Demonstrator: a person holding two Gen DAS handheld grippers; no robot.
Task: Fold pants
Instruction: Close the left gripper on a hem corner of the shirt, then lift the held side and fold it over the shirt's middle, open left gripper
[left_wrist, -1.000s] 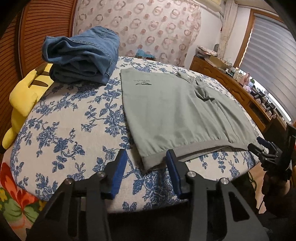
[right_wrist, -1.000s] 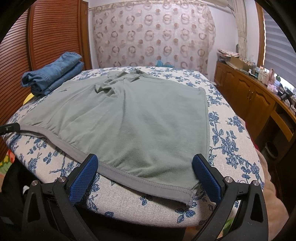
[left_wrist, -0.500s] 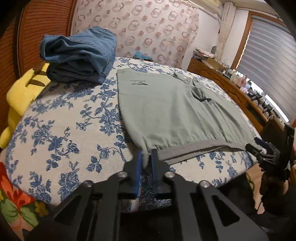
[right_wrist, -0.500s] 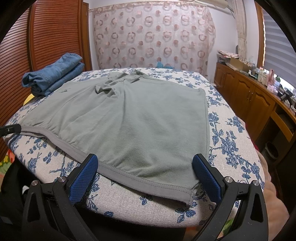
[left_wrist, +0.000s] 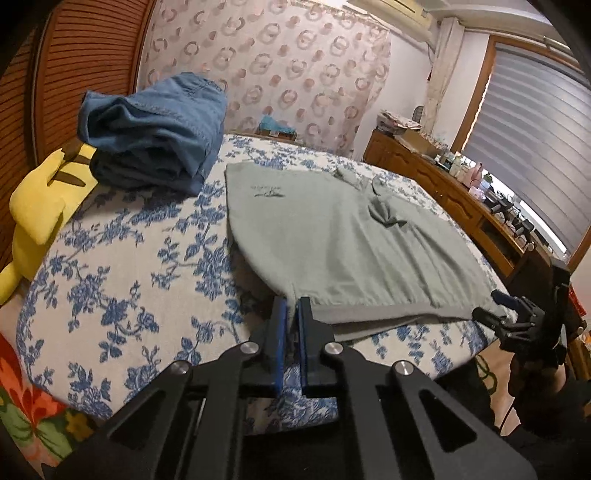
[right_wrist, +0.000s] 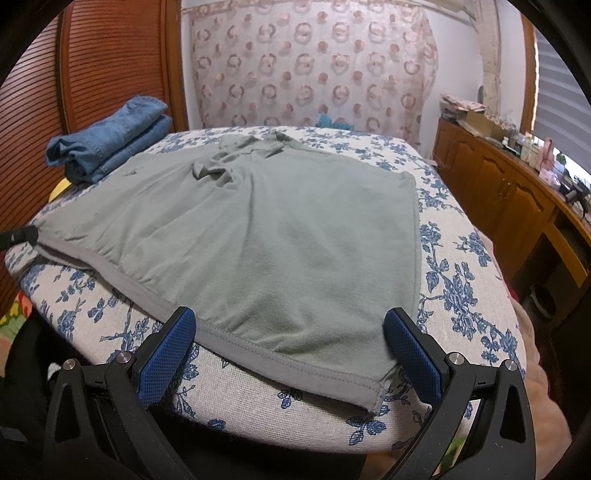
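Floral-print bed cover (left_wrist: 122, 266) is carrying grey-green pants (right_wrist: 280, 236), spread flat w/ waistband along the near edge. Left gripper (left_wrist: 291, 314) is being held clamped on the waistband's left corner, cloth pinched betw. its pads. Right gripper (right_wrist: 295, 347) is being kept wide apart, straddling the waistband's right corner, nothing gripped yet. Folded jeans (left_wrist: 155, 129) are lying near the far left corner. Step in hand appears to be securing both corners; next move prob. calls for the right jaws to be closed before lifting.
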